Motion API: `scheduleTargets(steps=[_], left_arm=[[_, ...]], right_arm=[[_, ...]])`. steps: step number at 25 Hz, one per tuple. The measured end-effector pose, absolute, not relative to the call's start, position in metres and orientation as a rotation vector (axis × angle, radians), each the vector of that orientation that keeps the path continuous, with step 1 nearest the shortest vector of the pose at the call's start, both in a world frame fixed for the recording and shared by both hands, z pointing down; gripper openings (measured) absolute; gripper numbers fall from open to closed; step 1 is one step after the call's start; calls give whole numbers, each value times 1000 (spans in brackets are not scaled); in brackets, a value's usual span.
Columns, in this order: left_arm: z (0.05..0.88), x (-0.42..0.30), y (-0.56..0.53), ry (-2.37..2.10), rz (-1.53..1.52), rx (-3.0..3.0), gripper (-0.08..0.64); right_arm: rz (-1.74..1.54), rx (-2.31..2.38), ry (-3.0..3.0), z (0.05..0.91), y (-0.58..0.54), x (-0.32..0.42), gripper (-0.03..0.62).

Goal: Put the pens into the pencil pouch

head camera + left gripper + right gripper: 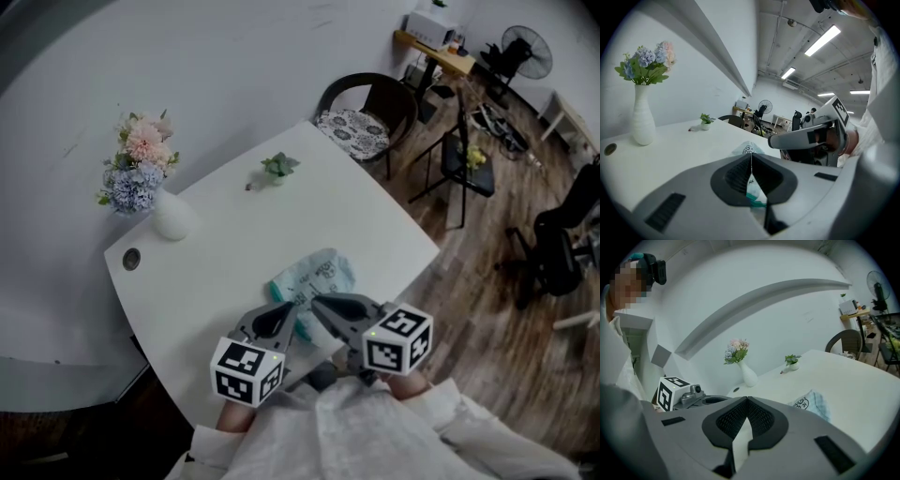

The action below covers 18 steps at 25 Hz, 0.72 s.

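Contents as we log them, one entry apiece.

1. One white table (234,239) with rounded corners, set against a white wall (216,66).
2. One pencil pouch (319,274) in a pale teal check with a small cartoon print. It lies flat on the table near the front edge, just ahead of both grippers. We cannot tell how its zip stands.
3. One left gripper (751,160), held above the table's near edge with its tips over the near end of the pouch. Its jaws are pressed together tip to tip and grip nothing (a sliver of teal shows through the gap behind the tips, lying beneath them).
4. One right gripper (746,400), just beside the left and pointing the same way. Its jaws likewise meet, with nothing between them.
5. Two marker cubes, one at the rear of each gripper: left cube (247,371), right cube (398,339). White sleeves (356,431) show behind them.
6. One white vase (172,217) of pink and blue flowers (139,161), upright at the far left corner.
7. One round port (131,260) in the tabletop, near the vase.
8. One small potted plant (278,167) at the far edge, with a small dark thing (248,187) just beside it, too small for us to name.
9. One dark chair (367,98) with a patterned cushion (354,131), beyond the table's far right corner.
10. One standing fan (525,49), well apart, across the wooden floor (469,309).
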State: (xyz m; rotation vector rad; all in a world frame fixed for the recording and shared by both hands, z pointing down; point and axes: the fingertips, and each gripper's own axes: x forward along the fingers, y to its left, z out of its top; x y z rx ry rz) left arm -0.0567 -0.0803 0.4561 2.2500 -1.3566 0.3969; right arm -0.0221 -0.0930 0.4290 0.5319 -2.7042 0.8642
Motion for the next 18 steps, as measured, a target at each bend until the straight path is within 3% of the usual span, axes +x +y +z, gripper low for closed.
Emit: scheduleTargets(steps=[18], left_arm=[[465, -58, -83, -1332, 404, 2222, 9]], right_arm=[[957, 549, -2687, 438, -100, -19, 6]])
